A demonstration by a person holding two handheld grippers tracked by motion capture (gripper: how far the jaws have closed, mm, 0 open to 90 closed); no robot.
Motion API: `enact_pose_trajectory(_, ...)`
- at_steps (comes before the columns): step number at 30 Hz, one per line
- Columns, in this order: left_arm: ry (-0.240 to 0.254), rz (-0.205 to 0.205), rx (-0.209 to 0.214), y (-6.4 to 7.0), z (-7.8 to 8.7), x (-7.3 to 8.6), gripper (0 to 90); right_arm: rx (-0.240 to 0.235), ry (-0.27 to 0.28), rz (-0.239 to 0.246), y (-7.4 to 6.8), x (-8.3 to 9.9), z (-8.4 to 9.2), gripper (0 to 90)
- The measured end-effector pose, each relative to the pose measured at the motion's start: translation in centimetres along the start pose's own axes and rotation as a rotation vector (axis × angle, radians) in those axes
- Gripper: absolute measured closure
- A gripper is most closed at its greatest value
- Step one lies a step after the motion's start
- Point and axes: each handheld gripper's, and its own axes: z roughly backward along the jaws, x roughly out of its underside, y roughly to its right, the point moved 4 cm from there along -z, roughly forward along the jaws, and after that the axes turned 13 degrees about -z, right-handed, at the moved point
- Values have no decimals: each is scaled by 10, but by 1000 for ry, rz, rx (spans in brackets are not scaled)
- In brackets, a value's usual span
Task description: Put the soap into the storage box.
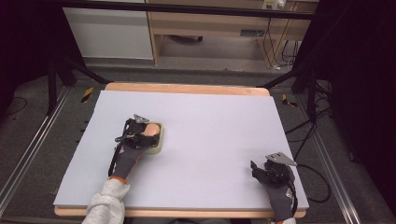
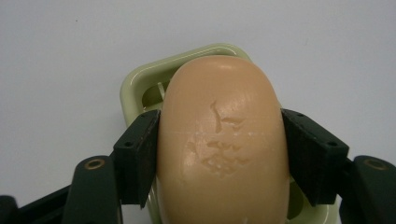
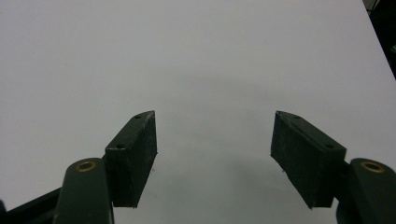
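Note:
A peach-coloured oval bar of soap (image 2: 223,140) with scuffed marks on top lies over a pale green soap dish (image 2: 135,86). My left gripper (image 2: 219,154) is shut on the soap, one black pad pressed to each long side. In the high view the soap (image 1: 152,129) and the dish (image 1: 159,142) sit left of the table's middle, with the left gripper (image 1: 140,133) over them. My right gripper (image 1: 261,171) rests near the front right corner; in the right gripper view it (image 3: 215,149) stands open with bare white surface between its jaws.
The white board (image 1: 210,121) covers a wooden table (image 1: 187,87). Black frame legs and cables stand on the floor on both sides, and wooden furniture (image 1: 210,28) is beyond the far edge.

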Motion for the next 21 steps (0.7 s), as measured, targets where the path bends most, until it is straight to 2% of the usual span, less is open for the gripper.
enact_pose_trajectory(14,-9,0,7,3,-4,1,312,0,-3,2,0,0,0,308)
enact_pose_trajectory(21,41,22,1,-1,10,-1,306,3,0,2,0,0,0,308)
